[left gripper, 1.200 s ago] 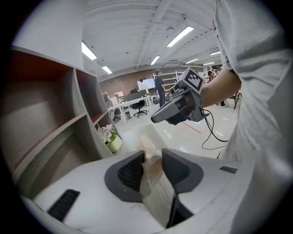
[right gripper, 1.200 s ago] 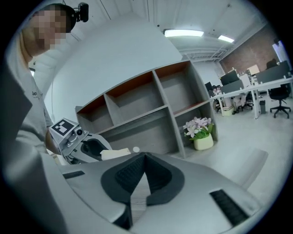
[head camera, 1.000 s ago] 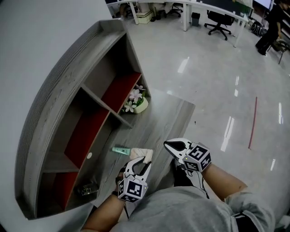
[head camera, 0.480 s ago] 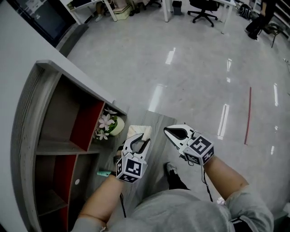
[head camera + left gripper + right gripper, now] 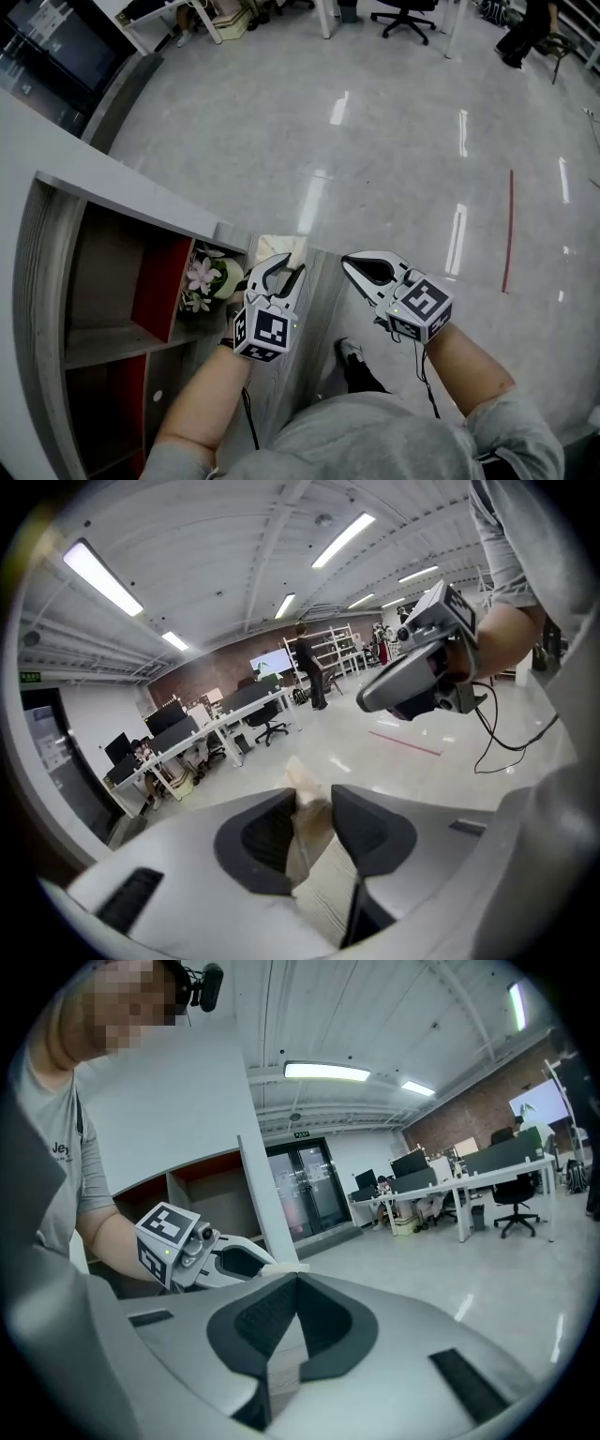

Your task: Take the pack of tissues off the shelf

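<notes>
My left gripper (image 5: pixel 287 268) is shut on the beige pack of tissues (image 5: pixel 279 247), which sticks out past its fingertips above the outer end of the grey wooden ledge (image 5: pixel 314 309). In the left gripper view the pack (image 5: pixel 311 829) sits pinched between both dark pads, pointing out over the open floor. It is outside the grey shelf with red back panels (image 5: pixel 98 343) at the left. My right gripper (image 5: pixel 352 266) hovers just right of the left one, shut with nothing in it; its tips (image 5: pixel 294 1280) meet.
A pot of pink and white flowers (image 5: pixel 202 279) stands on the ledge just left of the left gripper. Beyond is glossy floor (image 5: pixel 403 169) with a red line (image 5: pixel 507 234). Desks and office chairs (image 5: pixel 409 14) stand far off, and a person's shoe (image 5: pixel 349 352) is below.
The left gripper has carried the tissue pack away from the shelf compartments, past the flower pot to the ledge's outer end. The green tube has dropped out of view. The right gripper stayed alongside.
</notes>
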A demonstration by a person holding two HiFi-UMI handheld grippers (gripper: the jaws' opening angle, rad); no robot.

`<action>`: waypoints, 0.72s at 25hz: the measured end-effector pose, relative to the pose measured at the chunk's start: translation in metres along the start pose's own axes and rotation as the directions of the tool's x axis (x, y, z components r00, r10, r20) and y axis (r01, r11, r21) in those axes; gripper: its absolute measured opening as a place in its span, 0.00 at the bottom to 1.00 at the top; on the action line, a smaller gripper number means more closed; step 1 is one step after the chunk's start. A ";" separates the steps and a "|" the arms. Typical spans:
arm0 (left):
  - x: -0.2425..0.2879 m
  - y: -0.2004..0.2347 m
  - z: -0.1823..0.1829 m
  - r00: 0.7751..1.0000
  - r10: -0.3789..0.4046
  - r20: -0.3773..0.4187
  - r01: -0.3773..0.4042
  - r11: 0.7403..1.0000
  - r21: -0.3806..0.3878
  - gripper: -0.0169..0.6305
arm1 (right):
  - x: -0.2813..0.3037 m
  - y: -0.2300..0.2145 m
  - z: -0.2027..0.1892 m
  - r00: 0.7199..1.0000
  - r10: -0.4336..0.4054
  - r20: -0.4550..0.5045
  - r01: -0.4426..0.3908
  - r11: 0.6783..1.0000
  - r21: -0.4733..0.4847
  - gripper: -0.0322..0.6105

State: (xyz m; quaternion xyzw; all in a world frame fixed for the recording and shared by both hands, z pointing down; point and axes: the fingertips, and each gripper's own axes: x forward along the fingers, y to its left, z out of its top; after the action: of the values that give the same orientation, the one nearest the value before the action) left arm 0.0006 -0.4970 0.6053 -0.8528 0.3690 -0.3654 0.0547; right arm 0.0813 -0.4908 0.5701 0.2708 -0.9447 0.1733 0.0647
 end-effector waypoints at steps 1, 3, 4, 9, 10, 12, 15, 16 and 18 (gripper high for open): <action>0.004 0.000 -0.004 1.000 -0.003 -0.005 0.003 1.000 0.001 0.24 | 0.002 -0.003 0.001 1.000 -0.003 0.002 0.003 1.000 -0.001 0.07; 0.014 -0.001 -0.015 1.000 -0.011 -0.015 0.011 1.000 -0.002 0.24 | 0.007 -0.007 0.000 1.000 -0.004 0.003 0.004 1.000 -0.009 0.07; 0.020 -0.003 -0.021 1.000 -0.016 -0.020 0.016 1.000 -0.005 0.24 | 0.010 -0.009 -0.001 1.000 -0.004 0.000 0.004 1.000 -0.014 0.07; 0.057 -0.021 -0.063 0.996 -0.050 -0.067 0.050 0.999 -0.001 0.24 | 0.020 -0.025 -0.025 0.999 -0.010 -0.033 0.010 1.000 -0.001 0.07; 0.064 -0.027 -0.074 0.995 -0.058 -0.081 0.058 0.998 0.000 0.24 | 0.021 -0.028 -0.033 0.999 -0.014 -0.043 0.014 1.000 0.009 0.07; 0.079 -0.036 -0.097 0.992 -0.072 -0.106 0.072 0.997 -0.003 0.24 | 0.024 -0.034 -0.050 0.998 -0.021 -0.067 0.023 0.999 0.032 0.07; 0.101 -0.047 -0.130 0.988 -0.078 -0.136 0.079 0.997 0.003 0.24 | 0.026 -0.044 -0.071 0.996 -0.033 -0.087 0.038 0.998 0.058 0.07; 0.107 -0.051 -0.140 0.987 -0.077 -0.143 0.080 0.997 0.011 0.24 | 0.026 -0.047 -0.078 0.995 -0.039 -0.091 0.045 0.997 0.066 0.07; 0.114 -0.057 -0.153 0.988 -0.068 -0.139 0.073 0.997 0.034 0.23 | 0.026 -0.051 -0.092 0.994 -0.047 -0.103 0.056 0.995 0.079 0.07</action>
State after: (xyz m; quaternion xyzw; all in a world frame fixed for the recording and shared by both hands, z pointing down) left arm -0.0153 -0.5053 0.8038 -0.8370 0.3343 -0.4320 0.0326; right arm 0.0896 -0.5103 0.6765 0.2884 -0.9250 0.2236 0.1056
